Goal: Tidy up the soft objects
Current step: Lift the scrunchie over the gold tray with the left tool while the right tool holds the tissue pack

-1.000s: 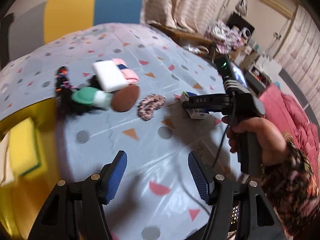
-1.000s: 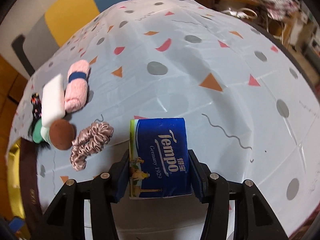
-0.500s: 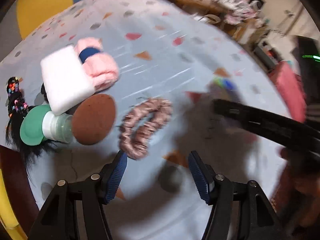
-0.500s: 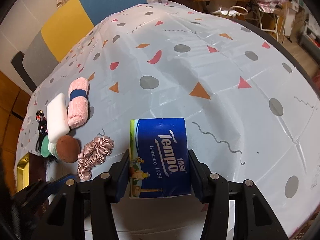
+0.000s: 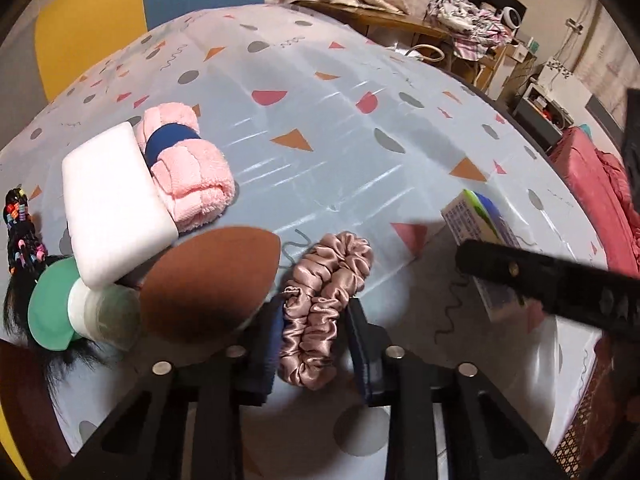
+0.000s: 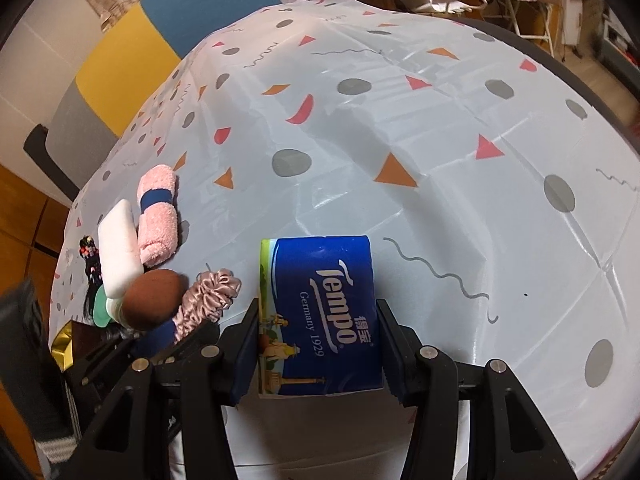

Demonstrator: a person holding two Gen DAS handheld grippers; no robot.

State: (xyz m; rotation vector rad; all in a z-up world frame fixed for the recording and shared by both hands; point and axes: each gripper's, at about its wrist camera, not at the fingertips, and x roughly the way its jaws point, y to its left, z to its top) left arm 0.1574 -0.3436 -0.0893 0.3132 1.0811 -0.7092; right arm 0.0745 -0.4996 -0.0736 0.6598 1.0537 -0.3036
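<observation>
My left gripper (image 5: 314, 332) is shut on the pink satin scrunchie (image 5: 324, 292), which lies on the patterned tablecloth (image 5: 328, 128). My right gripper (image 6: 318, 328) is shut on a blue Tempo tissue pack (image 6: 320, 312) and holds it just above the cloth; the pack also shows in the left wrist view (image 5: 480, 224). Left of the scrunchie lie a brown makeup sponge (image 5: 208, 276), a white foam block (image 5: 112, 204), a rolled pink towel with a blue band (image 5: 184, 164) and a green-capped bottle (image 5: 80, 312). The scrunchie also shows in the right wrist view (image 6: 208, 296).
A black hair piece with coloured clips (image 5: 20, 240) lies at the cloth's left edge. A yellow, blue and grey chair back (image 6: 132, 52) stands behind the table. A red blanket (image 5: 600, 192) and cluttered shelves (image 5: 480, 32) are to the right.
My left gripper has moved forward and down to the scrunchie and closed on it. My right gripper still holds the tissue pack and has shifted only slightly.
</observation>
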